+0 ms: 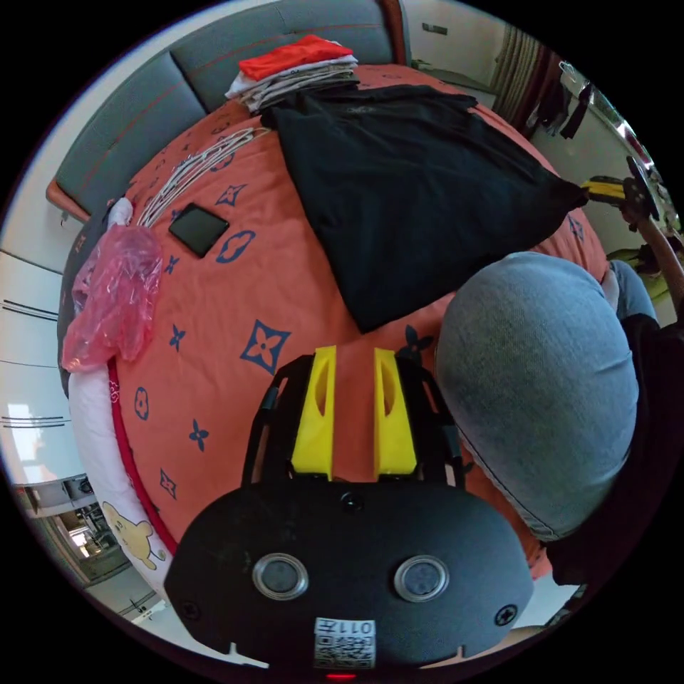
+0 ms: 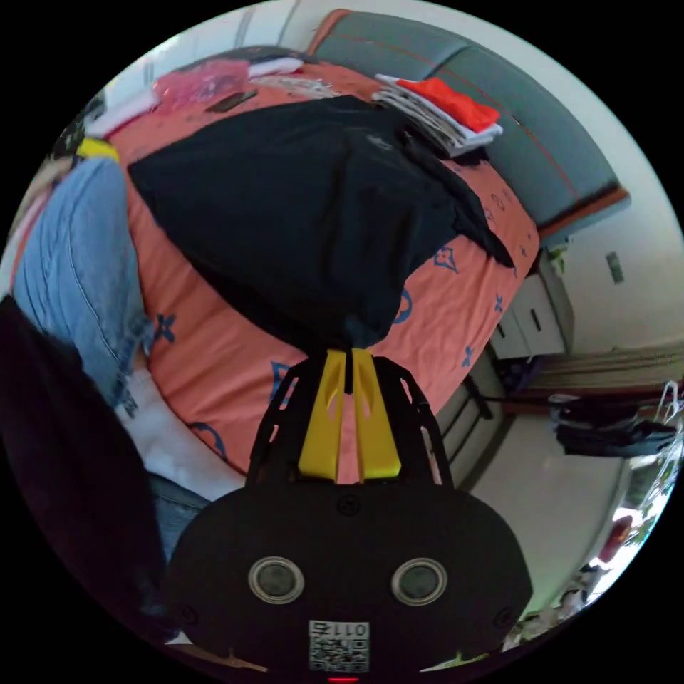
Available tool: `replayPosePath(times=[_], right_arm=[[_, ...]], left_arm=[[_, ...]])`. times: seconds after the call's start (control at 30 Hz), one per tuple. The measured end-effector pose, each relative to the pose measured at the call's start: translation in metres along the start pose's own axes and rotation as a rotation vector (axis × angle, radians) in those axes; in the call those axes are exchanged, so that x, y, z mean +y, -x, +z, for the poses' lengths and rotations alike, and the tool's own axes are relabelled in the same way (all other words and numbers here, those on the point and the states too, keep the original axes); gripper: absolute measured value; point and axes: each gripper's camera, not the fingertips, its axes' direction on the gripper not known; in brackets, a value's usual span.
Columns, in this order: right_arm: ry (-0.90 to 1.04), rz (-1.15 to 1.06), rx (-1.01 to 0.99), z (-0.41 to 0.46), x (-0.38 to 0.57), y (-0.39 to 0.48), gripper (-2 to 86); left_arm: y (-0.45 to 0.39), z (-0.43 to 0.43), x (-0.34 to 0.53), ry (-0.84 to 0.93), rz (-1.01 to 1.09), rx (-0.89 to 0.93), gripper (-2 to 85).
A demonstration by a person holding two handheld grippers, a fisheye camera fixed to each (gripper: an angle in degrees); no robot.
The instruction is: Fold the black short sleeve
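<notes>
A: Where do the tongs stand?

B: The right gripper [image 2: 349, 360] has its yellow jaws pinched together on a corner of the black shirt [image 2: 299, 214], the cloth bunched between the tips. The left gripper [image 1: 354, 356] is parted with nothing between the jaws, hanging over bare bedspread [image 1: 235, 299].

A: And the shirt from there?

B: Just ahead of the left gripper: the nearest corner of the shirt [image 1: 406, 185] points toward its jaws but does not touch them. From that corner the cloth runs away up the bed toward the stack of folded clothes [image 1: 299, 68], and that is its long axis. The far side corner is drawn out taut to the right gripper [image 1: 605, 191].

A: So which hand goes next?

B: The left, I'd say. It is free and nearest the loose corner.

A: How does the shirt look?

B: Spread mostly flat, matte black, with soft creases. It's pulled to a point at the held corner, and one sleeve trails off the far edge near the stack.
</notes>
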Motion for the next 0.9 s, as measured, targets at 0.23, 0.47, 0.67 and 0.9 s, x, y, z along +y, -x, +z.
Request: replayPosePath(times=[0.23,0.47,0.67,0.9], right_arm=[[-0.04,0.229,-0.226,-0.016,0.0,-0.07,3.0],[0.041,0.258,-0.171,-0.012,0.007,-0.087,2.9],[0.08,0.347,-0.132,-0.013,0.029,-0.113,2.7],[0.008,0.48,-0.219,-0.027,0.064,-0.138,2.6]], left_arm=[[-0.01,0.021,-0.027,-0.012,0.007,0.01,10.3],[-0.008,0.041,-0.065,0.045,-0.079,0.158,9.5],[-0.038,0.028,-0.079,0.074,-0.017,0.025,15.4],[-0.075,0.02,-0.112,0.148,0.035,-0.035,14.2]])
